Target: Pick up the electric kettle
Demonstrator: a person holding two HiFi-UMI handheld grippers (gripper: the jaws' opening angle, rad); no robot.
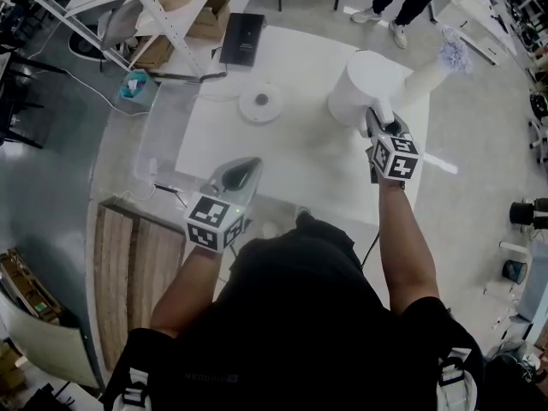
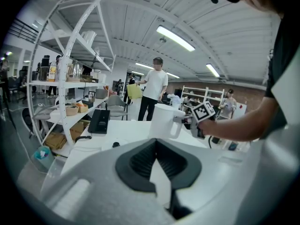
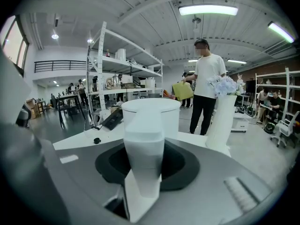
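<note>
The white electric kettle (image 1: 364,84) stands upright at the far right of the white table (image 1: 300,161). Its handle (image 3: 143,144) faces me and lies between the jaws of my right gripper (image 1: 378,118), deep in the gap. Dark pad (image 3: 180,161) shows on either side of the handle, so the jaws stand open around it. The left gripper view shows the kettle (image 2: 161,121) resting on the table with the right gripper (image 2: 197,121) at its handle. My left gripper (image 1: 250,166) hovers over the table's near edge, open and empty.
The kettle's round base (image 1: 260,103) lies to the left of the kettle. A black device (image 1: 242,38) sits at the far edge. A tall white vase with flowers (image 1: 432,71) stands right of the kettle. Shelving (image 2: 70,78) is on the left; a person (image 3: 206,88) stands beyond.
</note>
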